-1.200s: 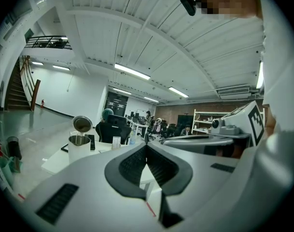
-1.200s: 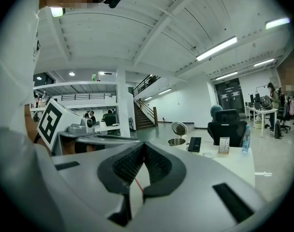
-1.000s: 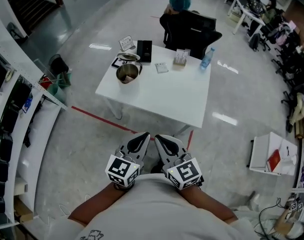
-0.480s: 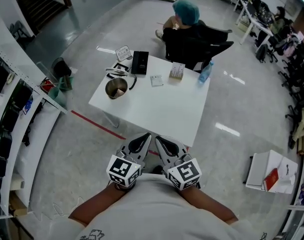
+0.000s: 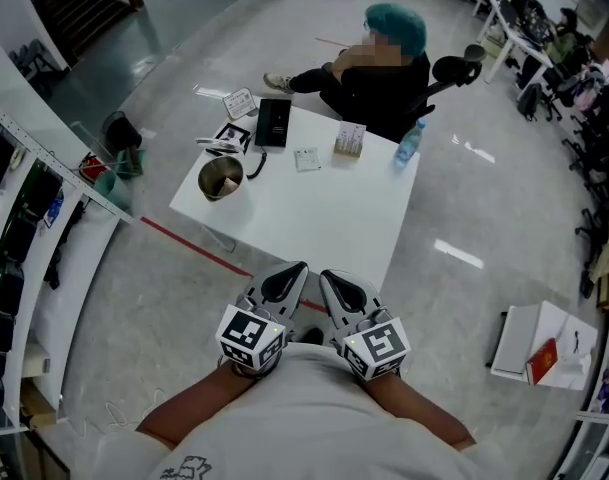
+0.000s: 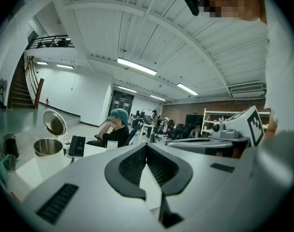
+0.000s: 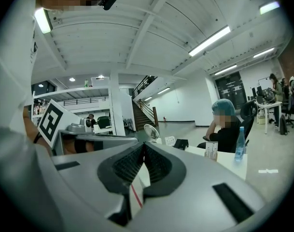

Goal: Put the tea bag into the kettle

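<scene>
A steel kettle [image 5: 221, 177] stands with its lid open on the left side of the white table [image 5: 324, 218]. In the left gripper view the kettle [image 6: 47, 150] sits low at the left. A small flat tea bag packet [image 5: 306, 159] lies near the table's far edge, beside an upright tea box [image 5: 349, 140]. My left gripper [image 5: 284, 282] and right gripper [image 5: 340, 288] are side by side close to my body, short of the table's near edge. Both are shut with nothing between the jaws, as the left gripper [image 6: 147, 146] and right gripper [image 7: 144, 147] show in their own views.
A person in a teal cap [image 5: 382, 56] sits at the table's far side. A black device [image 5: 273, 122] and a water bottle [image 5: 405, 146] are on the table. Red tape [image 5: 194, 244] crosses the floor. Shelves [image 5: 29, 228] line the left; a small white table [image 5: 539, 338] stands right.
The table has come nearer to me and the grippers, and it sits lower in the head view. Both grippers stay shut against my body. The seated person has turned.
</scene>
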`<state>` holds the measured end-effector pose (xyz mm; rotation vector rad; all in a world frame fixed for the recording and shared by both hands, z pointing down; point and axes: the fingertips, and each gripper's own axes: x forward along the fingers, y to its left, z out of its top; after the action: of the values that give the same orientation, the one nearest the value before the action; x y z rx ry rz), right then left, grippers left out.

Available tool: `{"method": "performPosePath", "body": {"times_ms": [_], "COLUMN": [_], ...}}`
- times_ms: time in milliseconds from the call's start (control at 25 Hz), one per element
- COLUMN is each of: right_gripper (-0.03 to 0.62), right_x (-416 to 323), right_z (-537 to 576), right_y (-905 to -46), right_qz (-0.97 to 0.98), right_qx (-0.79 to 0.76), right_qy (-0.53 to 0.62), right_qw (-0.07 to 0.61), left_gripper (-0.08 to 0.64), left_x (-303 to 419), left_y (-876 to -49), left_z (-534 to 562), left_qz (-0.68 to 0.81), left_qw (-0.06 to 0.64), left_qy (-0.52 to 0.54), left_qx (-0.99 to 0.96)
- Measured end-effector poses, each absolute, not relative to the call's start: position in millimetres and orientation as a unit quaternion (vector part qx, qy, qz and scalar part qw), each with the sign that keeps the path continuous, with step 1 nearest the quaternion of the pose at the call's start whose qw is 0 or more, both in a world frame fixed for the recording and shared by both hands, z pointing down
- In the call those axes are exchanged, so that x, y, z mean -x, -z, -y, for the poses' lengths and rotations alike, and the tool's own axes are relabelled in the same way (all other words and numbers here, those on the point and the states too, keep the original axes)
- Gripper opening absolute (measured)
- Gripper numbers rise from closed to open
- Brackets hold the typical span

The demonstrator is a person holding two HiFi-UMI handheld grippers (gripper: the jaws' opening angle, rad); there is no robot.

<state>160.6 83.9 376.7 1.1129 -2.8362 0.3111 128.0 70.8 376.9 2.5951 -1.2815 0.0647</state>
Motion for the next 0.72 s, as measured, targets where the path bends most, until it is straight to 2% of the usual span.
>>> {"method": "performPosePath", "body": {"times_ms": [720], "right_gripper": [0.012], "right_x": [-178], "right_z": [-27], "right_y": [-381], "right_qz": [0.906], "right_qx": [-0.408], "right_qy": [-0.106], "right_qw": [0.052], "left_gripper": [0.009], "left_x": [-147], "left_y": [-378], "left_z": [-9], "left_qz": [0.399], "left_qw": [0.121], "left_qy": [-0.022], "left_qx": [-0.909]}}
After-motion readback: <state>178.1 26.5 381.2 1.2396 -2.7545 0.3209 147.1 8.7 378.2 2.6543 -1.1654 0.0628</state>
